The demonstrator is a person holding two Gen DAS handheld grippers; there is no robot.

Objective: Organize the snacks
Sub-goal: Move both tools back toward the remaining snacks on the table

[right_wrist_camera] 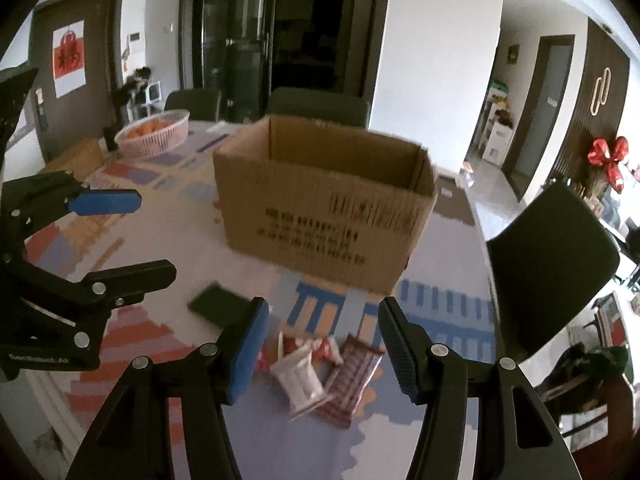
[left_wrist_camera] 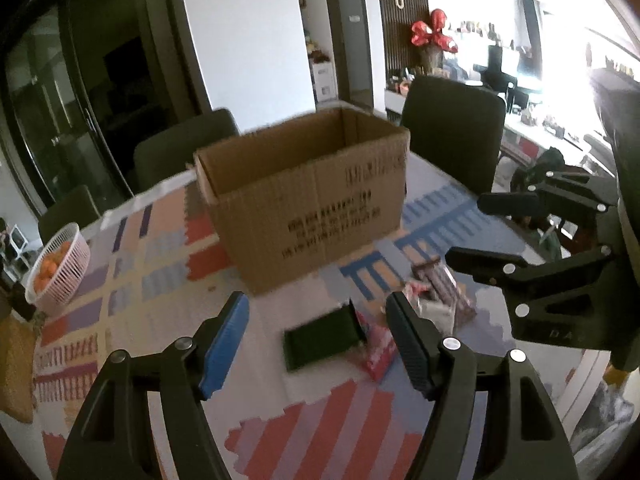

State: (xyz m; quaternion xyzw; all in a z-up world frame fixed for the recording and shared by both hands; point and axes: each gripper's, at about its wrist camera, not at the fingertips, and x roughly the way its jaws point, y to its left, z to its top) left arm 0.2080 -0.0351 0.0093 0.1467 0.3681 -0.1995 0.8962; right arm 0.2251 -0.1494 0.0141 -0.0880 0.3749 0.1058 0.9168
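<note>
Left wrist view: your left gripper (left_wrist_camera: pixel 318 334) hangs with its jaws apart and nothing between them; just ahead, between the fingers, lies the green packet (left_wrist_camera: pixel 318 338) with a pink packet (left_wrist_camera: pixel 378 354) touching its right side. Your right gripper (right_wrist_camera: pixel 322 338) is likewise spread and empty, with the white packet (right_wrist_camera: pixel 298 376) and the dark red packet (right_wrist_camera: pixel 352 376) lying just under its tips. Beyond both stands the cardboard box (left_wrist_camera: pixel 308 200), open-topped; what shows of its inside looks bare. So I judge the sorting barely begun: every visible snack lies on the patterned tablecloth (left_wrist_camera: pixel 160 240).
</note>
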